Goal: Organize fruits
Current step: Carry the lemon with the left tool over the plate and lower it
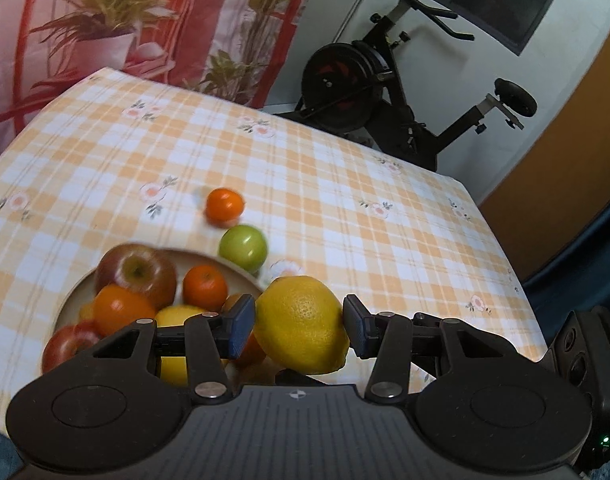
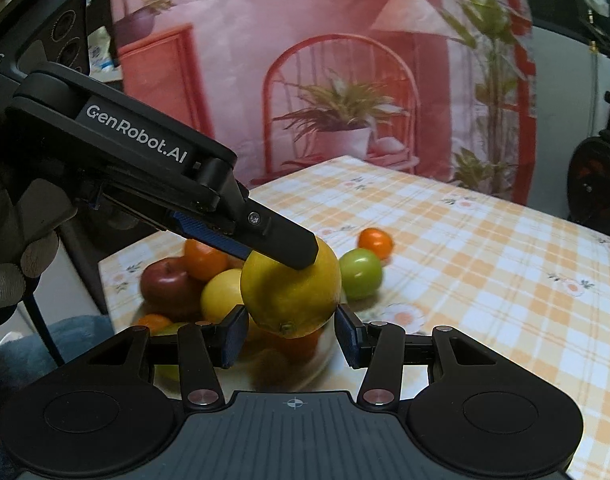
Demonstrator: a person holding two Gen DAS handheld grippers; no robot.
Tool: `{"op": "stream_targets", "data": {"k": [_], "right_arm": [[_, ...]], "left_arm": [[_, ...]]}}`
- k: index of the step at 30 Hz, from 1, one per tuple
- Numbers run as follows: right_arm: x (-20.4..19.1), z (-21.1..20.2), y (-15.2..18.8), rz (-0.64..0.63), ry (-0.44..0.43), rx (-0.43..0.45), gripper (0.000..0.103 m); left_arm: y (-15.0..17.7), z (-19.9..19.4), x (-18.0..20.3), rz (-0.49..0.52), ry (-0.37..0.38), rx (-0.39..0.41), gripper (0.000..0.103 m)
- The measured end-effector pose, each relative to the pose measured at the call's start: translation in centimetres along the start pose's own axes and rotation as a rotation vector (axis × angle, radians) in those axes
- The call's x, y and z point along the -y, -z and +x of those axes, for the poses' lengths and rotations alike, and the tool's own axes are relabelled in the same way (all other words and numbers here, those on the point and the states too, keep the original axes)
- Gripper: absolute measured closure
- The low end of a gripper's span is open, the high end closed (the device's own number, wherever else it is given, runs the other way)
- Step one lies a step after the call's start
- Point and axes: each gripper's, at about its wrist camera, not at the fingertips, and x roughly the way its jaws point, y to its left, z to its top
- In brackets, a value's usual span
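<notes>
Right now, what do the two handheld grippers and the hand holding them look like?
Both grippers are matte black, with two round discs on a ribbed grey base, silver pivot pins and blue textured pads on the fingers. The left gripper, seen from the right wrist, carries white "GenRobot.AI" lettering. The person's hand wears a dark glove with grey fingertips.

Both grippers are matte black with blue ribbed pads on their fingers [image 1: 241, 330] and silver pivot rivets. The left gripper [image 2: 283, 254] reads "GenRobot.AI" in white, with a glove [image 2: 9, 240], grey and black, at nine o'clock.
</notes>
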Motion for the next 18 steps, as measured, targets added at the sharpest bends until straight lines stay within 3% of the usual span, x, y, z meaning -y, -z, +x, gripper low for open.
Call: {"op": "stream_targets", "data": {"k": [7, 18], "right_arm": [[-2.4, 0.5, 0.5, -0.027, -0.027, -0.054, 0.059], [-4.5, 0.6, 1.5, -0.043, -0.021, -0.115, 0.059]], "left_arm": [[1.6, -1.1, -1.0, -0.014, -0.027, -0.001, 0.053], [3.5, -1.6, -2.1, -0.036, -0.008, -0.016, 0.052]]}}
